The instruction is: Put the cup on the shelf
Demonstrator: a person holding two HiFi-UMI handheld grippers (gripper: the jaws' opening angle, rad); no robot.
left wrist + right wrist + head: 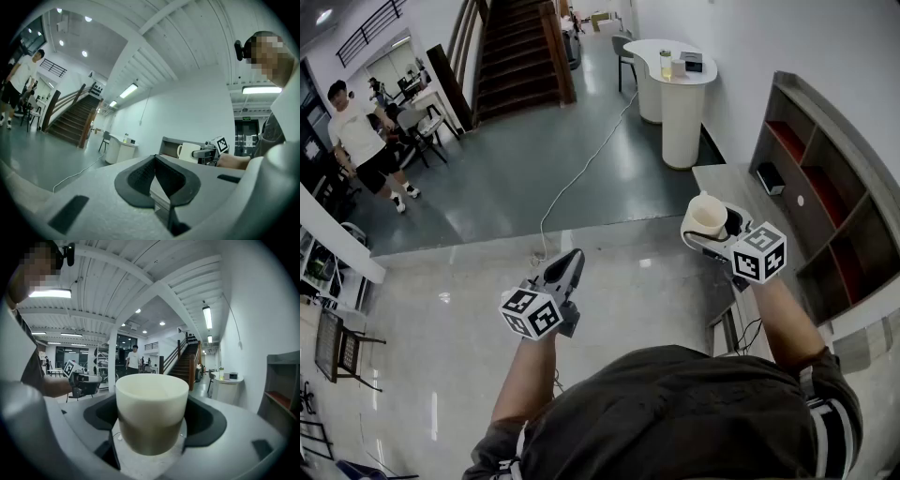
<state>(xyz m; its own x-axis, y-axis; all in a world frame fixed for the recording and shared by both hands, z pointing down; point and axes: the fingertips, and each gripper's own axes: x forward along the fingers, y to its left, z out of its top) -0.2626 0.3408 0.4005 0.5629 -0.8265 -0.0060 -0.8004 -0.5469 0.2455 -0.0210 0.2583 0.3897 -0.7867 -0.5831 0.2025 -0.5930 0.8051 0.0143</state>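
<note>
**Aloft, cup [706, 215] sits clamped in right gripper [705, 227] short of the shelf [825, 202]**

The white cup stands upright, mouth up, between the right gripper's two dark jaws. The jaws press against its sides, so the cup is grasped and carried in the air. In the head view it hangs beside the shelf's open front, near it but not touching, above the grey desk [733, 183] that stands against the shelf. The right gripper view shows the cup [151, 411] filling the gap between the jaws, with the shelf [281, 380] off at the right edge.

The left gripper [572, 255] is held farther from the shelf than the right one. Its jaws are clenched together with nothing between them, as the left gripper view [155, 161] shows. That view also catches the cup [190, 152], handle turned away from the right gripper [206, 152].

A person [361, 141] stands well apart from the shelf, across the floor.
</note>
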